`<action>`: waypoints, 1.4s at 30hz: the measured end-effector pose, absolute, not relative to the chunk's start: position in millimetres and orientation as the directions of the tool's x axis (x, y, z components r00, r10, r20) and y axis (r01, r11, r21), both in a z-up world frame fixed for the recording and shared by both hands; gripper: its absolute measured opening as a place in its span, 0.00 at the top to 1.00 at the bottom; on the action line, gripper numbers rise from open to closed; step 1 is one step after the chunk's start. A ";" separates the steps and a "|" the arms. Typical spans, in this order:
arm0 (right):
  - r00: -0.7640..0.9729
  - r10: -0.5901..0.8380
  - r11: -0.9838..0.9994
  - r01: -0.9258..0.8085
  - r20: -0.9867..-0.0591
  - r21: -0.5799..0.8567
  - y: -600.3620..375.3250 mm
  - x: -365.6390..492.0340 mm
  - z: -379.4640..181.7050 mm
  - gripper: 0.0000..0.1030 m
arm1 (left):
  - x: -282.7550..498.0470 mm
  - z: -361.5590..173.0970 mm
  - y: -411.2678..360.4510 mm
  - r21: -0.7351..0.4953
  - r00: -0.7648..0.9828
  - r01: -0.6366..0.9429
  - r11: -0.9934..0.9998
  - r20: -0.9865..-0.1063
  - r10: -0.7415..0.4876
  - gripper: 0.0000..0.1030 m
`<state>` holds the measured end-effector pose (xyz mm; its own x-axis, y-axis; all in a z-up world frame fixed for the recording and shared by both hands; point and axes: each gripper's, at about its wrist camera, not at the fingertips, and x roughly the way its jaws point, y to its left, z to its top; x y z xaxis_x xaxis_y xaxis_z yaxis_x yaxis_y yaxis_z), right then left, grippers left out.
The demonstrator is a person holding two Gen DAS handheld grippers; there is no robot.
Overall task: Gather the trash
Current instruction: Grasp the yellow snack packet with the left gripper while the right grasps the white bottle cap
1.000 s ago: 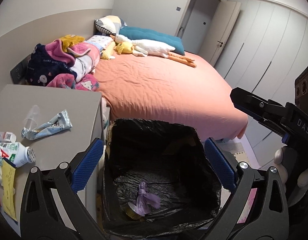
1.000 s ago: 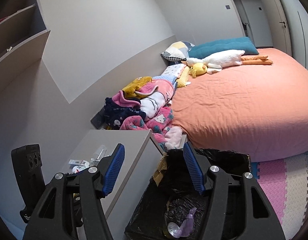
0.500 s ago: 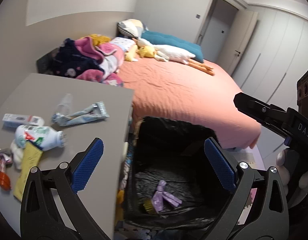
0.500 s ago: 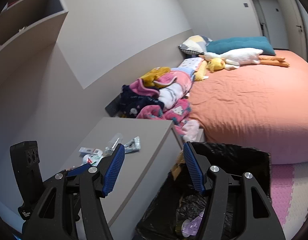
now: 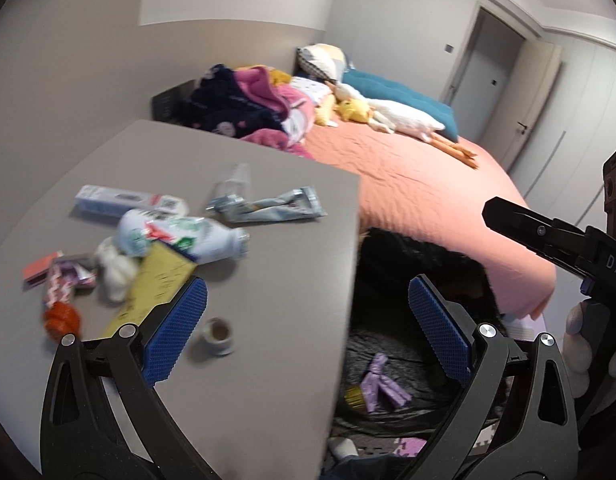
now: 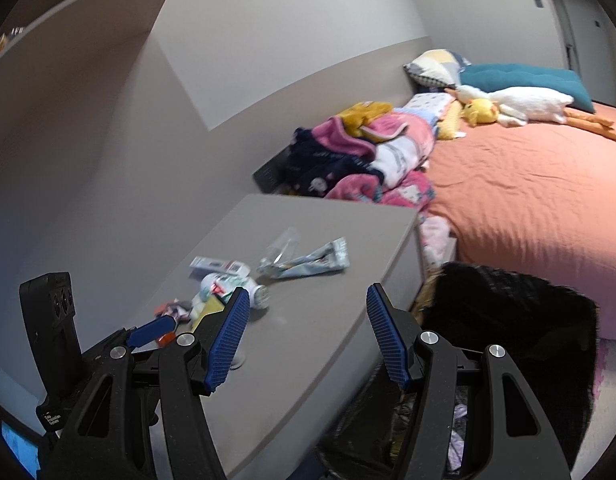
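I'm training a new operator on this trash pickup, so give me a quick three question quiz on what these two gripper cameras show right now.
1. True or false: the left gripper is shut on a piece of trash.
2. Multiple choice: where does the purple wrapper lie? A) on the grey table B) inside the black-lined bin C) on the orange bed
3. Fill in: the lying white bottle rests partly on a ______ paper slip.

Key:
1. False; both it and the right gripper stand open and empty.
2. B
3. Yellow
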<state>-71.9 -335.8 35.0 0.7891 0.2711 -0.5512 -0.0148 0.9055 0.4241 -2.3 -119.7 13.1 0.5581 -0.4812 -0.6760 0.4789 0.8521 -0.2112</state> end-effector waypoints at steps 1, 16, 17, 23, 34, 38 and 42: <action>0.782 0.280 0.906 -0.024 -0.556 0.423 -329.7 -68.8 33.0 0.40 | -0.8 9.9 -111.8 -0.204 0.564 0.466 0.861 -0.681 -0.467 0.05; 0.693 0.330 0.919 -0.079 -0.641 0.387 -265.5 -42.7 -2.9 0.45 | 35.4 -38.0 -49.0 -0.128 0.540 0.391 0.912 -0.770 -0.339 0.31; 0.683 0.332 0.920 -0.082 -0.650 0.384 -260.6 -41.6 -6.7 0.46 | 36.9 -40.7 -47.6 -0.120 0.537 0.394 0.911 -0.774 -0.334 0.31; 0.642 0.345 0.924 -0.104 -0.685 0.369 -238.3 -34.6 -24.0 0.48 | 50.5 -58.1 -39.0 -0.105 0.508 0.410 0.906 -0.799 -0.322 0.33; 0.566 0.364 0.928 -0.158 -0.740 0.336 -204.9 -16.2 -51.9 0.48 | 63.5 -83.4 -26.7 -0.114 0.454 0.416 0.902 -0.834 -0.314 0.45; 0.554 0.365 0.930 -0.187 -0.749 0.315 -192.0 -9.0 -58.7 0.48 | 64.3 -84.9 -24.8 -0.104 0.457 0.418 0.902 -0.834 -0.308 0.53; 0.545 0.366 0.930 -0.206 -0.754 0.303 -180.4 0.7 -64.4 0.50 | 64.7 -85.4 -20.6 -0.109 0.466 0.410 0.906 -0.828 -0.310 0.61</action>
